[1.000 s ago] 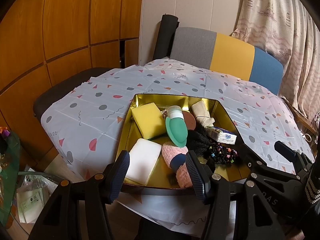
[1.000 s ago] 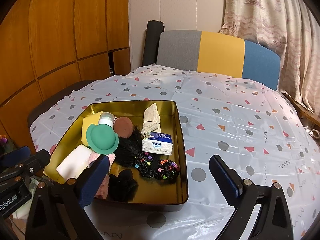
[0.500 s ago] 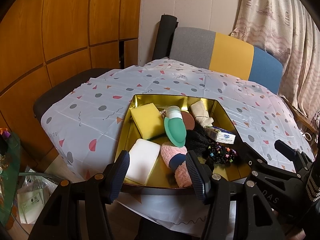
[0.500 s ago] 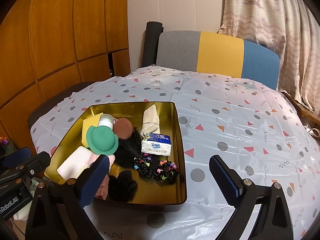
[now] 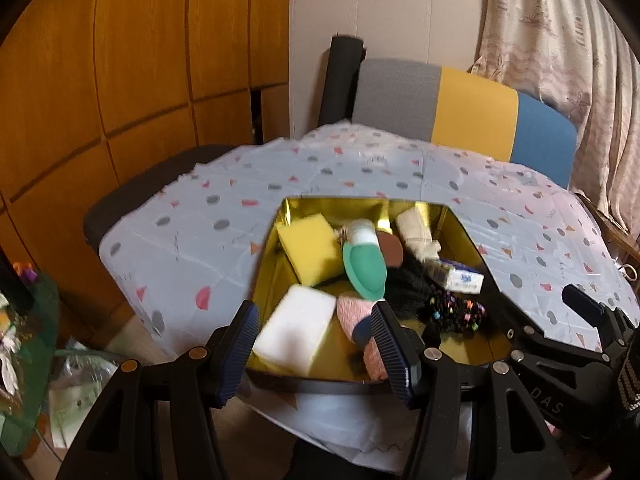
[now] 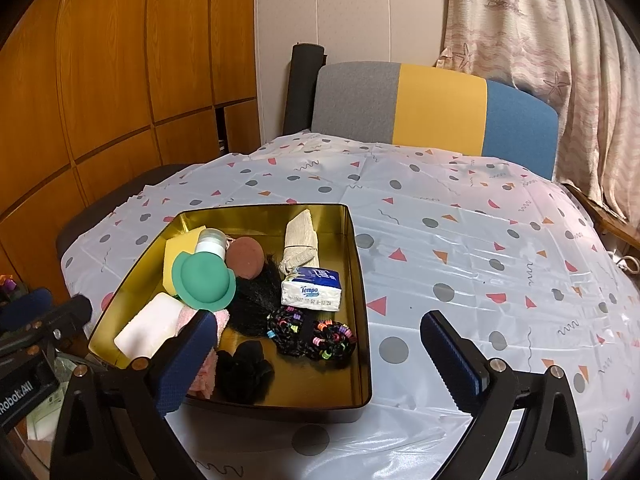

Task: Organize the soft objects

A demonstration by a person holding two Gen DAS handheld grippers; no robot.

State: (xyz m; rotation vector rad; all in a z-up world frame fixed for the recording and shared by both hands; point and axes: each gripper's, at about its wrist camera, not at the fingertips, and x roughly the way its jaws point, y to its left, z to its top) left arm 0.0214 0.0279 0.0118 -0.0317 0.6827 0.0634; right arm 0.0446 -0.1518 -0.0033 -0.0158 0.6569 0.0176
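Observation:
A gold tray (image 6: pixel 356 280) sits near the front left of the table and holds soft things. Inside lie a yellow sponge (image 5: pixel 310 250), a white sponge (image 5: pixel 294 328), a green silicone bottle (image 6: pixel 204 274), a brown puff (image 6: pixel 245 257), a tissue pack (image 6: pixel 311 290), a beige cloth roll (image 6: pixel 301 240), black beaded scrunchies (image 6: pixel 312 334), black fluffy pieces (image 6: pixel 245 370) and pink fuzzy socks (image 5: pixel 354 314). My left gripper (image 5: pixel 316 346) hovers open over the tray's near edge, nothing between its fingers. My right gripper (image 6: pixel 320 356) hangs wide open near the tray's front right corner, holding nothing.
A patterned plastic cloth (image 6: pixel 480 248) covers the table. A grey, yellow and blue chair back (image 6: pixel 436 114) stands behind it, with a curtain (image 6: pixel 560 60) to the right and wooden panels (image 6: pixel 120 80) to the left. Bags and clutter (image 5: pixel 36 340) lie on the floor at the left.

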